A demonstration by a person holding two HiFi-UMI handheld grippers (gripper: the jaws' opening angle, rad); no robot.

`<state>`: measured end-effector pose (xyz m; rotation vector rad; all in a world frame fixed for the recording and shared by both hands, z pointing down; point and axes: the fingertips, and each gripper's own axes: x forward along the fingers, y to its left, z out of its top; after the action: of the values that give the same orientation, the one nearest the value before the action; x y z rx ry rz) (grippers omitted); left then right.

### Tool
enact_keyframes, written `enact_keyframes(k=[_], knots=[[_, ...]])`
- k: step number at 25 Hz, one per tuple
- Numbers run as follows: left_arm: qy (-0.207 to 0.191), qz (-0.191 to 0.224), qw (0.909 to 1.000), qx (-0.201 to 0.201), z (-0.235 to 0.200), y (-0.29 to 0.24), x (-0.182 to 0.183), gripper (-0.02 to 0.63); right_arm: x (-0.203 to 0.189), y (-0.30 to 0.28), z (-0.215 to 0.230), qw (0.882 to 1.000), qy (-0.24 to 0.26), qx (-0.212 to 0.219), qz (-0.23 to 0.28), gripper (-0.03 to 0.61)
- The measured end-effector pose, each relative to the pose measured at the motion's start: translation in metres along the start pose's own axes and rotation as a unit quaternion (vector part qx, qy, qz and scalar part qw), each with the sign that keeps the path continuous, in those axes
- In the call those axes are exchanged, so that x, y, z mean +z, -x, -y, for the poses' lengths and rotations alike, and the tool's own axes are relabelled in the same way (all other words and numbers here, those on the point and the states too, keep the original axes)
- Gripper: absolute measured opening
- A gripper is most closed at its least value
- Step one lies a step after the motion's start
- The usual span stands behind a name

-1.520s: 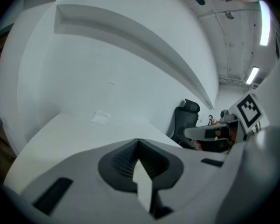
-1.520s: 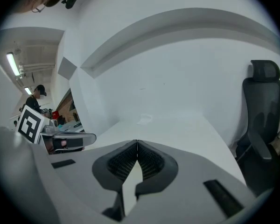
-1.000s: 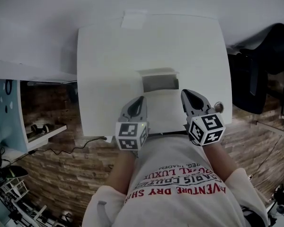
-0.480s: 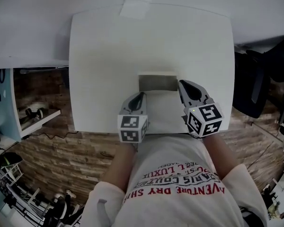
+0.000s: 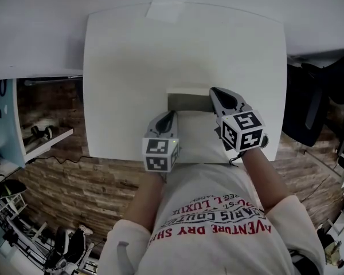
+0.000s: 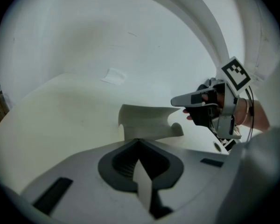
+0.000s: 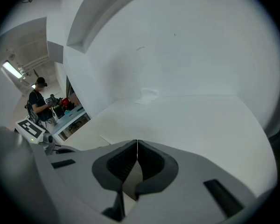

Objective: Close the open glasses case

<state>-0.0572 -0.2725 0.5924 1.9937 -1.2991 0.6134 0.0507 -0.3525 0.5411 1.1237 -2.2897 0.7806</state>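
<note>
The glasses case [image 5: 189, 102] lies open on the white desk [image 5: 120, 67], close to the near edge and about midway across it; its lid stands up on the far side and shows a grey lining, while the white base stretches toward the person.

The left tongs [image 5: 171, 116] sit at the near left of the case, with their tip over the left part of the base; in the left gripper view the two jaws are pressed together with nothing between them, and the case is just ahead of them. The right tongs [image 5: 214, 91] are at the right end of the raised lid, just beside it; whether they touch it cannot be told; in the right gripper view their jaws also meet in a thin line and hold nothing.

A pale paper patch [image 5: 165, 9] lies flat at the far edge of the desk. Each gripper carries a marker cube, left [image 5: 159, 154] and right [image 5: 243, 132], printed with black-and-white squares.

The person's white shirt [image 5: 218, 251] bears red print, upside down to the head view, where "AVENTURE DRY" can be read; the smaller grey lines by it are too blurred to read. In the right gripper view another person [image 7: 37, 101] stands far off at the left.
</note>
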Motion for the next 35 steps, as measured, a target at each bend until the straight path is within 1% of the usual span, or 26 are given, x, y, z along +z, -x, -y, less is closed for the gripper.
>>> enact_keyframes(k=[8, 15, 20, 24, 30, 35], knots=[[0.003, 0.000, 1.0000, 0.000, 0.002, -0.001, 0.000, -0.002, -0.012, -0.003, 0.000, 1.000, -0.024, 0.005, -0.013, 0.012], [-0.005, -0.003, 1.0000, -0.002, 0.002, -0.001, 0.000, -0.002, -0.022, 0.002, -0.005, 1.000, -0.023, 0.002, -0.009, 0.012], [-0.013, -0.005, 0.9999, -0.006, 0.004, 0.000, -0.002, -0.002, -0.031, 0.007, -0.010, 1.000, -0.005, -0.005, -0.006, 0.012], [-0.017, -0.007, 0.9997, -0.013, 0.008, 0.004, -0.003, -0.002, -0.039, 0.010, -0.014, 1.000, 0.000, -0.006, -0.008, 0.012], [-0.021, -0.009, 0.9996, -0.016, 0.010, 0.008, -0.008, -0.002, -0.048, 0.012, -0.017, 1.000, -0.002, -0.008, -0.006, 0.012], [-0.021, -0.010, 0.9996, -0.018, 0.012, 0.010, -0.011, -0.002, -0.063, 0.012, -0.019, 1.000, -0.012, -0.002, -0.022, 0.012]])
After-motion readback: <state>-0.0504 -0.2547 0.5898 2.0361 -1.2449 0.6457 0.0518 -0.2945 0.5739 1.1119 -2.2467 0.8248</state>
